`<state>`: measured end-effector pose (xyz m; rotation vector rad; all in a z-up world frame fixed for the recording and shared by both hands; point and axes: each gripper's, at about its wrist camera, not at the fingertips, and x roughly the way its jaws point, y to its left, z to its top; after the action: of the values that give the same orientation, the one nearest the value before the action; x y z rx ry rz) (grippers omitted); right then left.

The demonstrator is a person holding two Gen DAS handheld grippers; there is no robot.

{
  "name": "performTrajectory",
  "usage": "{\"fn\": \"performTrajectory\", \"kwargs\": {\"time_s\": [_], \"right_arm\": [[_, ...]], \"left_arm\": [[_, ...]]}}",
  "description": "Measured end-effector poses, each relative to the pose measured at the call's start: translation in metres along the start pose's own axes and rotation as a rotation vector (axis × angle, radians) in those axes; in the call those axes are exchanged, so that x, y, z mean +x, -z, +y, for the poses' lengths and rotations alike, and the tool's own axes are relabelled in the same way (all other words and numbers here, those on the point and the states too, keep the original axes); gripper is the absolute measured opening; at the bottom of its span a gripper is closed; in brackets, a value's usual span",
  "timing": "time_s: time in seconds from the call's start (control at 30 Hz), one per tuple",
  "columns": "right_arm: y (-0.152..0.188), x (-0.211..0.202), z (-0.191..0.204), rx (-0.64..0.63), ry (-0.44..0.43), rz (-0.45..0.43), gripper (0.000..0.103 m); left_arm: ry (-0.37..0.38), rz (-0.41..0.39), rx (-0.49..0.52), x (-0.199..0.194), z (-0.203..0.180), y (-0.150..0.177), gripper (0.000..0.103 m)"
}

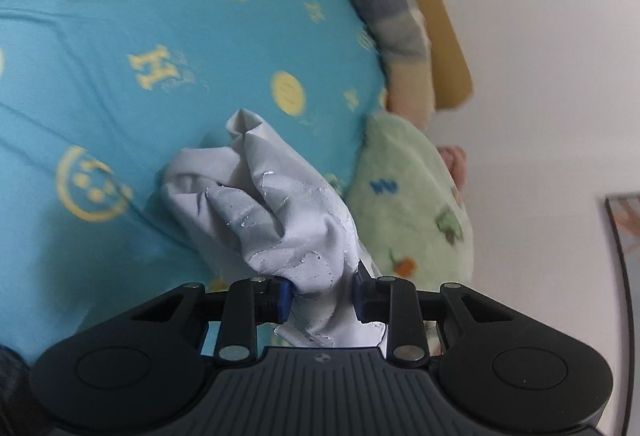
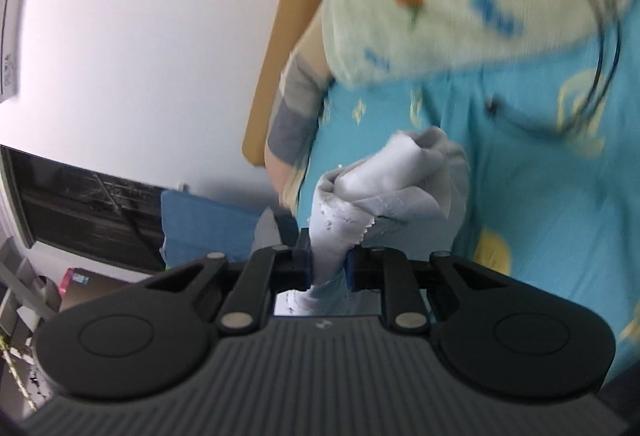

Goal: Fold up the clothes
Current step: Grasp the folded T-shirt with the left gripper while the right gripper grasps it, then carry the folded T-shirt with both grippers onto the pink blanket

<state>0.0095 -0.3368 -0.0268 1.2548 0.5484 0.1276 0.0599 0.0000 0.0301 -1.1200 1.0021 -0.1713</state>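
A pale grey-white garment (image 1: 276, 204) with silvery cracked print is bunched up and held above the blue bedsheet (image 1: 120, 36). My left gripper (image 1: 322, 294) is shut on one part of it, cloth pinched between the blue pads. In the right wrist view my right gripper (image 2: 329, 268) is shut on another part of the same garment (image 2: 384, 192), which folds over itself above the jaws. The rest of the garment is hidden below both grippers.
The bed has a turquoise sheet (image 2: 540, 176) with yellow emblems. A green fleece blanket (image 1: 412, 196) and a striped pillow (image 1: 392, 12) lie at its head by the tan headboard (image 1: 440, 16). A white wall (image 1: 540, 36), a dark window (image 2: 88, 212) and a black cable (image 2: 608, 48) are nearby.
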Motion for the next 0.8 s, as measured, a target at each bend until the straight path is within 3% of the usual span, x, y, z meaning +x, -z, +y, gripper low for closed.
{"fn": "performTrajectory", "kwargs": {"time_s": [0.27, 0.33, 0.43, 0.5, 0.57, 0.67, 0.8], "right_arm": [[-0.134, -0.088, 0.022, -0.095, 0.06, -0.198, 0.019], [-0.177, -0.106, 0.036, -0.16, 0.053, -0.235, 0.019], [-0.233, -0.142, 0.061, -0.243, 0.074, -0.353, 0.019], [-0.26, -0.167, 0.072, -0.267, 0.058, -0.45, 0.019], [-0.275, -0.187, 0.079, -0.33, 0.088, -0.535, 0.019], [-0.282, -0.195, 0.076, -0.423, 0.229, -0.597, 0.019], [-0.269, -0.196, 0.028, -0.384, 0.371, -0.596, 0.019]], "left_arm": [[0.105, 0.173, 0.171, 0.105, -0.142, 0.067, 0.03], [0.169, 0.196, 0.249, 0.132, -0.185, 0.086, 0.03], [0.299, 0.278, 0.267, 0.175, -0.239, 0.118, 0.03], [0.326, 0.292, 0.316, 0.195, -0.254, 0.14, 0.03], [0.327, 0.289, 0.381, 0.212, -0.26, 0.162, 0.031], [0.328, 0.284, 0.478, 0.238, -0.268, 0.196, 0.031], [0.329, 0.276, 0.608, 0.271, -0.28, 0.24, 0.031]]}}
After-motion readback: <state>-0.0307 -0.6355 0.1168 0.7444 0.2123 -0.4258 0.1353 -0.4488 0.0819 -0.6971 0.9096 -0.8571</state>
